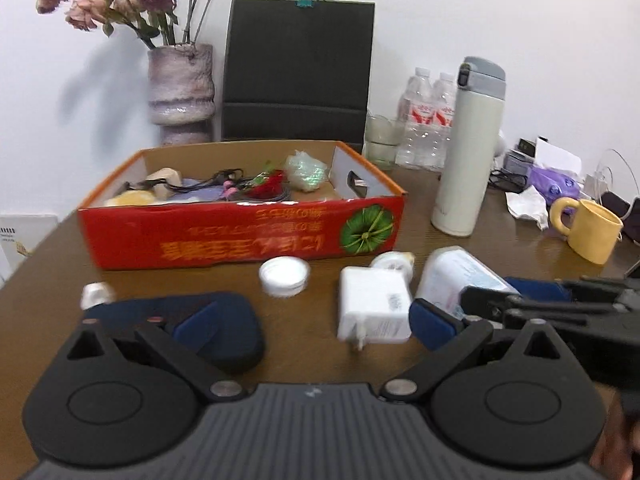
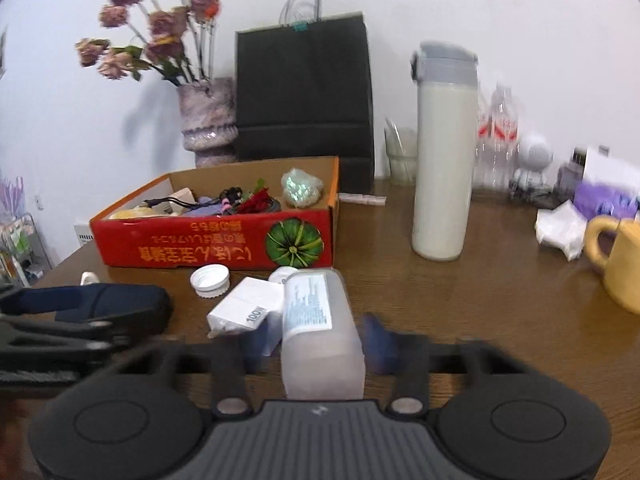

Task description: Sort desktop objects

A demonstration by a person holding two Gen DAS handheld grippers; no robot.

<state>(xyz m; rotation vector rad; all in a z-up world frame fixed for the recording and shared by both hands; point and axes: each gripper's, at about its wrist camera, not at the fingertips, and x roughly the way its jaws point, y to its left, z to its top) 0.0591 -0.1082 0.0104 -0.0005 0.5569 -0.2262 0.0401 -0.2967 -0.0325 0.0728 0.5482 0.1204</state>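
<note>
Partly sorted — red box (image 1: 240, 232) at 12 o'clock holds several items; charger (image 1: 374, 308), cap (image 1: 284, 276) remain out; right gripper (image 2: 320, 344) straddles bottle (image 2: 316, 320), contact unclear; left gripper (image 1: 316, 322) spread, empty.

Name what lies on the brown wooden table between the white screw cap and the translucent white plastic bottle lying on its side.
A white square power adapter lies between the white screw cap and the translucent white plastic bottle; both wrist views show it.

An office or home desk: a wooden tabletop (image 1: 520, 256) against a white wall, holding a vase of dried roses (image 1: 181, 84), black paper bag (image 1: 298, 68), thermos (image 1: 466, 148) and yellow mug (image 1: 592, 232).
</note>
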